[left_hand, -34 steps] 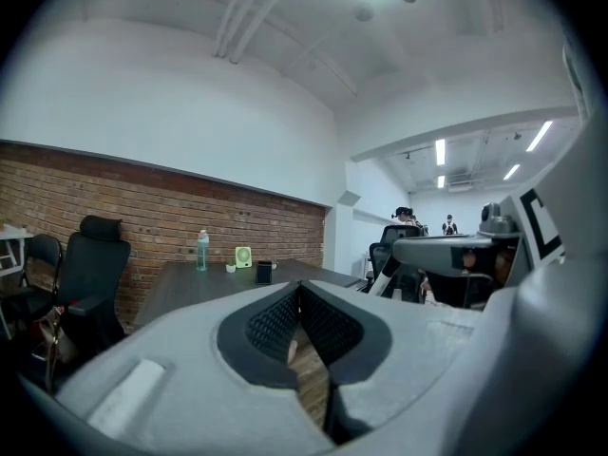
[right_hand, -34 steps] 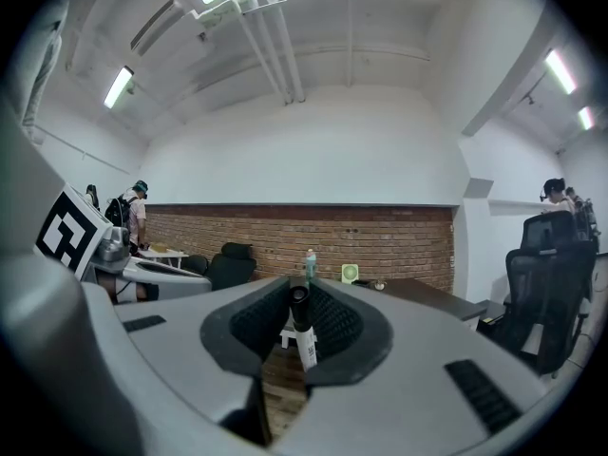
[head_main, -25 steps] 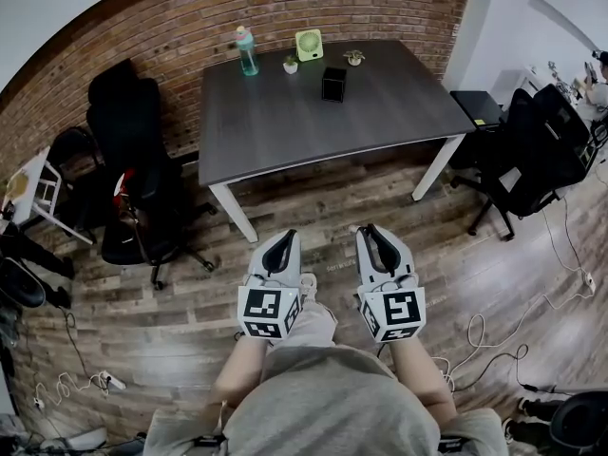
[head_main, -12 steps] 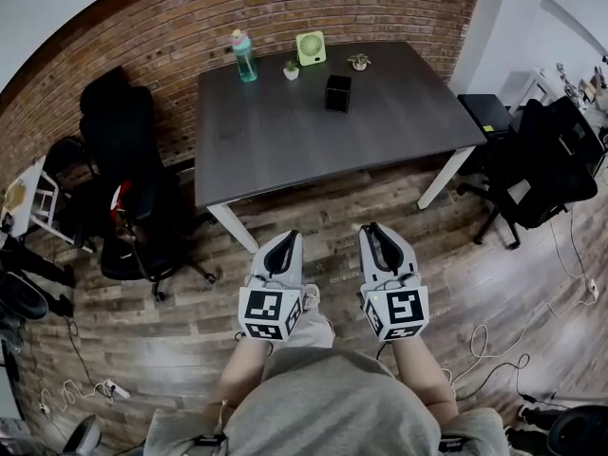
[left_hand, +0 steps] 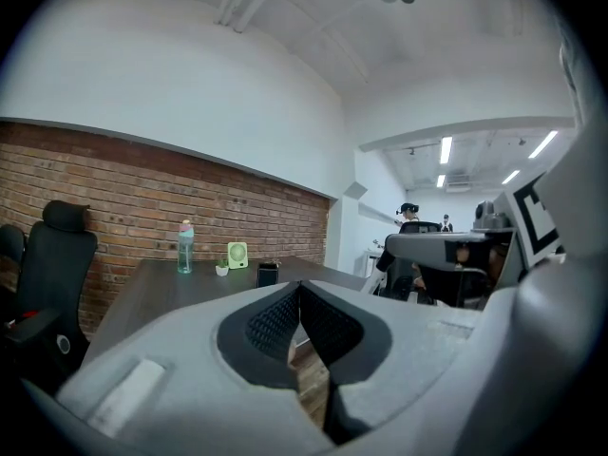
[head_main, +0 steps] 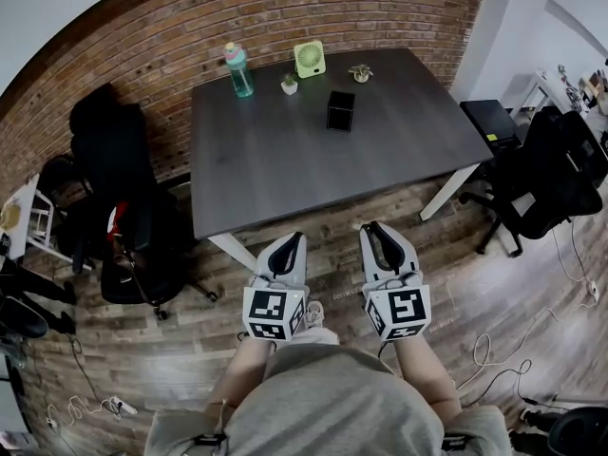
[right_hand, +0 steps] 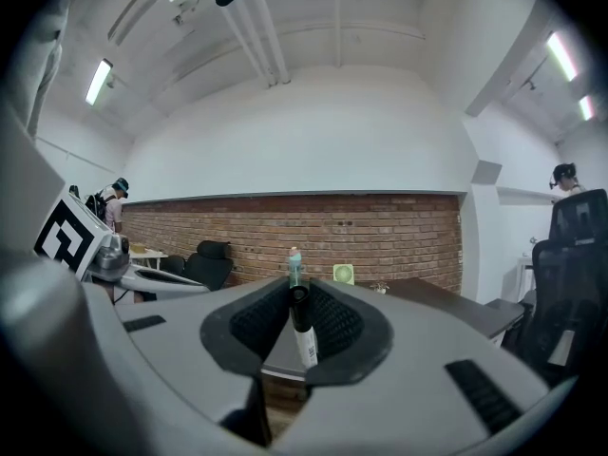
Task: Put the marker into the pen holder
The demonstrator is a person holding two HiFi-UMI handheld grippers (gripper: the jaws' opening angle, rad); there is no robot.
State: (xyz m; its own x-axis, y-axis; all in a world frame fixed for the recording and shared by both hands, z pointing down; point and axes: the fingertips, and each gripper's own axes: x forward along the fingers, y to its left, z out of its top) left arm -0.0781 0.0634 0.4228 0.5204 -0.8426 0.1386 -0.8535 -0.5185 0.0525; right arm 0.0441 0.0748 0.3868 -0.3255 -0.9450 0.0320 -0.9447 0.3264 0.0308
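Marker (right_hand: 302, 335) sits clamped upright in the jaws of the right gripper (right_hand: 296, 316). Left gripper (left_hand: 299, 319) has its jaws pressed together, empty. Pen holder (head_main: 340, 110) stands on the tabletop (head_main: 266, 155)

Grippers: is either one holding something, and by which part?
The right gripper pinches a marker by its barrel, black end up. The left gripper is shut and empty.

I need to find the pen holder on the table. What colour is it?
Black. The pen holder shows best in the head view.
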